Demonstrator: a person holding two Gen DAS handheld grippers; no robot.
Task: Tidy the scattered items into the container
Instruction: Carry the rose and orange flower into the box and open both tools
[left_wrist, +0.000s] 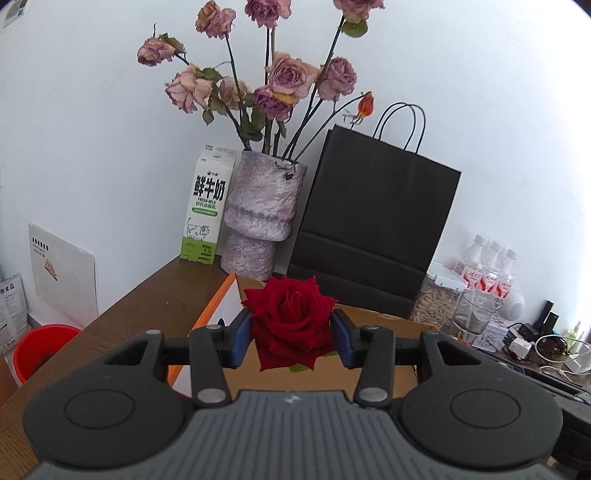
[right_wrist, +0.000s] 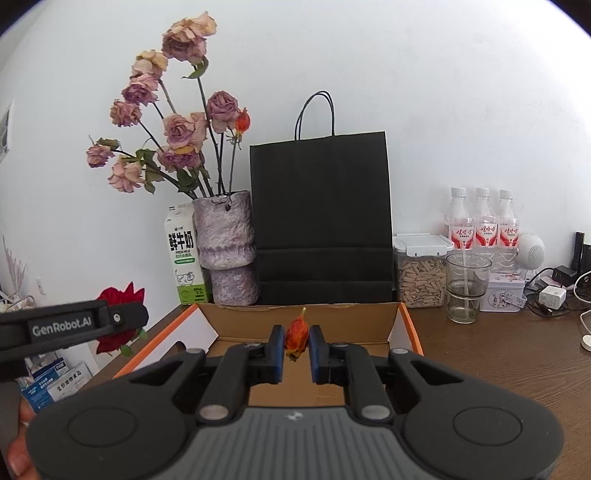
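My left gripper (left_wrist: 291, 334) is shut on a red rose bloom (left_wrist: 291, 325), held above the open cardboard box (left_wrist: 369, 332) with orange-edged flaps. From the right wrist view the same left gripper (right_wrist: 122, 321) shows at the far left, with the red rose (right_wrist: 118, 295) behind its fingers. My right gripper (right_wrist: 297, 341) is shut on a small dried orange-red rosebud (right_wrist: 297, 336), which hangs over the open box (right_wrist: 303, 317) near its back wall. A hand grips the left tool at the bottom left of that view.
Behind the box stand a black paper bag (right_wrist: 321, 221), a mottled vase of dried pink roses (right_wrist: 225, 240) and a milk carton (right_wrist: 184, 254). To the right are a seed jar (right_wrist: 421, 273), a glass (right_wrist: 465, 288), three water bottles (right_wrist: 484, 221), a tin and cables. A red bucket (left_wrist: 40, 350) sits lower left.
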